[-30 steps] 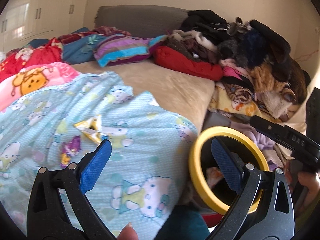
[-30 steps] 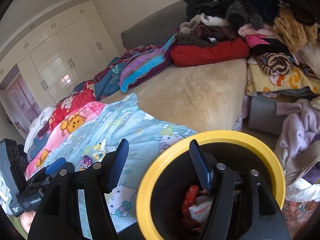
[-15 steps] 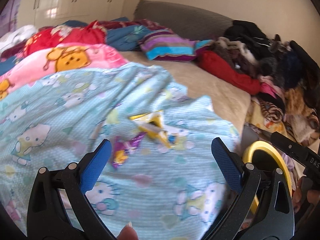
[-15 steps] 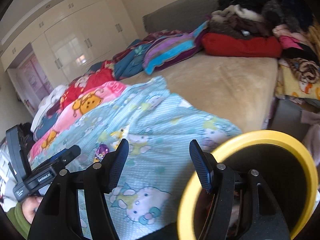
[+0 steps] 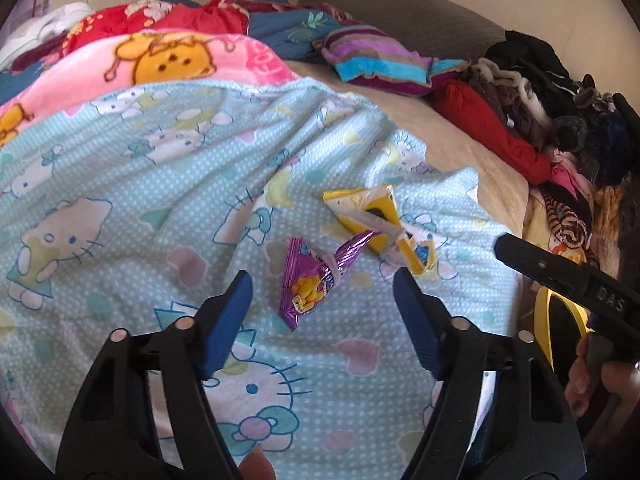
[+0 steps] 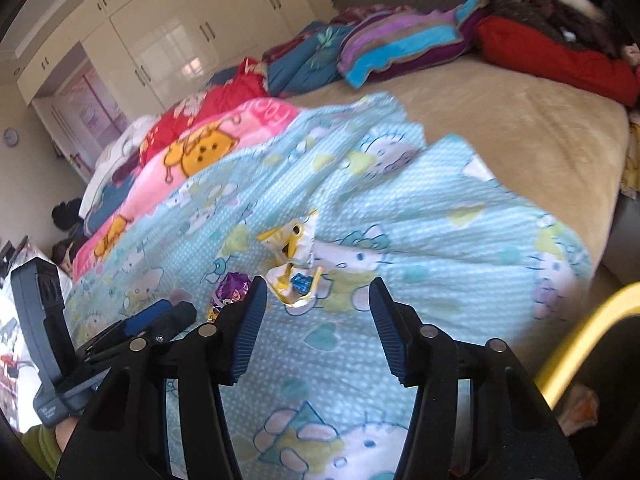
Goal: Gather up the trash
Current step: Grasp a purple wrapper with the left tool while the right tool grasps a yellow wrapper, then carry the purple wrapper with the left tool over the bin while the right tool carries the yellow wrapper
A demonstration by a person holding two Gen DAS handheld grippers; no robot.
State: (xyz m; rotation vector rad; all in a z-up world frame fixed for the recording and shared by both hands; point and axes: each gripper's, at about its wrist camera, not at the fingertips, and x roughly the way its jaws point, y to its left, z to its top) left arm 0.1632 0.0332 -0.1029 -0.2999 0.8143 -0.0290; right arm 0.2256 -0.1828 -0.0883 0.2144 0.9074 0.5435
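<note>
A purple snack wrapper [image 5: 316, 280] and a yellow wrapper [image 5: 376, 220] lie on the light blue Hello Kitty blanket [image 5: 140, 184]. My left gripper [image 5: 322, 290] is open and empty, just short of the purple wrapper, which sits between its fingers in view. My right gripper [image 6: 316, 300] is open and empty, a little short of the yellow wrapper [image 6: 292, 256]; the purple wrapper [image 6: 230, 290] lies left of it. The yellow-rimmed black trash bin [image 6: 588, 340] stands at the bed's edge to the right; its rim also shows in the left wrist view [image 5: 548, 320].
Folded blankets [image 5: 160, 56] and pillows [image 5: 380, 64] line the bed's far side. A pile of clothes [image 5: 560, 112] sits at the right. White wardrobes [image 6: 160, 40] stand behind. The beige sheet [image 6: 500, 120] lies bare beyond the blue blanket.
Both grippers have swung left from over the trash bin to the wrappers on the blue blanket. The left one has closed in on the purple wrapper. Both stay open.
</note>
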